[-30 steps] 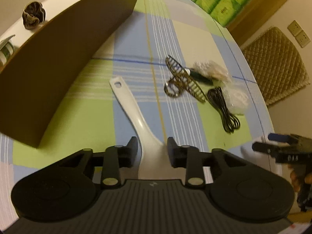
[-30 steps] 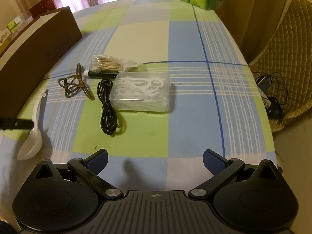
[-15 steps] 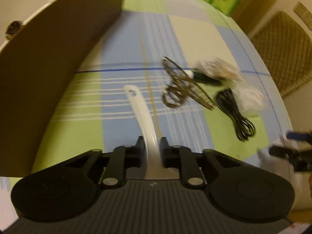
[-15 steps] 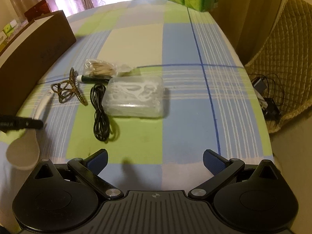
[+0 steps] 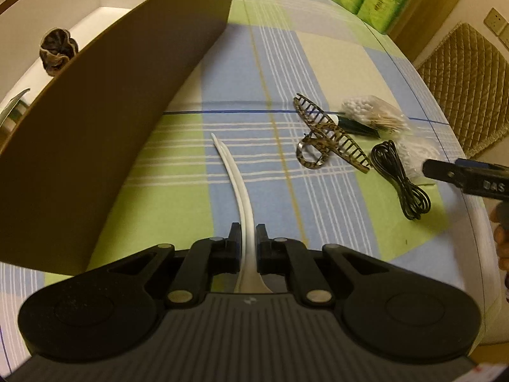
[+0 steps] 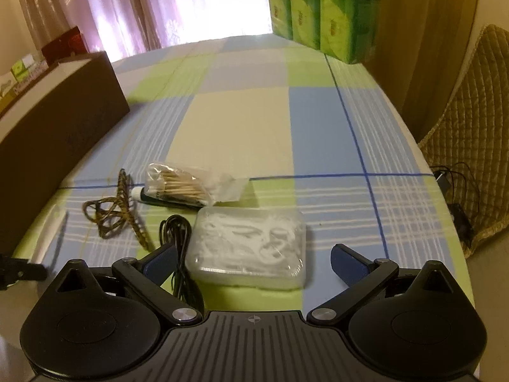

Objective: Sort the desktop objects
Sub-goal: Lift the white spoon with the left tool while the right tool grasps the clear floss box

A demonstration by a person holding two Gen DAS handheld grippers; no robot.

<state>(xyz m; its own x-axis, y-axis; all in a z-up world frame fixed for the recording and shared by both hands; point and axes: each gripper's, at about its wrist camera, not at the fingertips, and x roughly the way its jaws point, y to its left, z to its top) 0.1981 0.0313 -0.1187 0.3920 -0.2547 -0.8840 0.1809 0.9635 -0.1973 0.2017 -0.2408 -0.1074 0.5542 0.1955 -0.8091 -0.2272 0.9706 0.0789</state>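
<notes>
Spoon [image 5: 237,184] first: the white rice spoon sits pinched at the neck in the left gripper [image 5: 247,234], jaws pressed against its two sides, and it is turned on edge so only a thin curved line of handle shows. Its long axis runs straight out ahead of the fingers, tip pointing toward the far edge of the table [image 5: 318,57]. Whether the tip is touching the checked cloth or hanging just above it, I cannot tell.

What counts for the next move is the brown box [image 5: 105,133]. It stands just to the left of the spoon, its tall wall alongside the handle, its open top showing a dark scrunchie [image 5: 57,52] inside. I would guess the spoon must rise over that wall and swing left.

Over by the table's right edge the right gripper [image 6: 253,262] hangs spread wide, holding nothing, with the clear plastic case [image 6: 249,248] lying between and just ahead of its fingers. A coiled black cable [image 6: 176,238] lies beside its left finger, a hair claw [image 6: 116,211] and a cotton swab bag [image 6: 181,184] farther on.
</notes>
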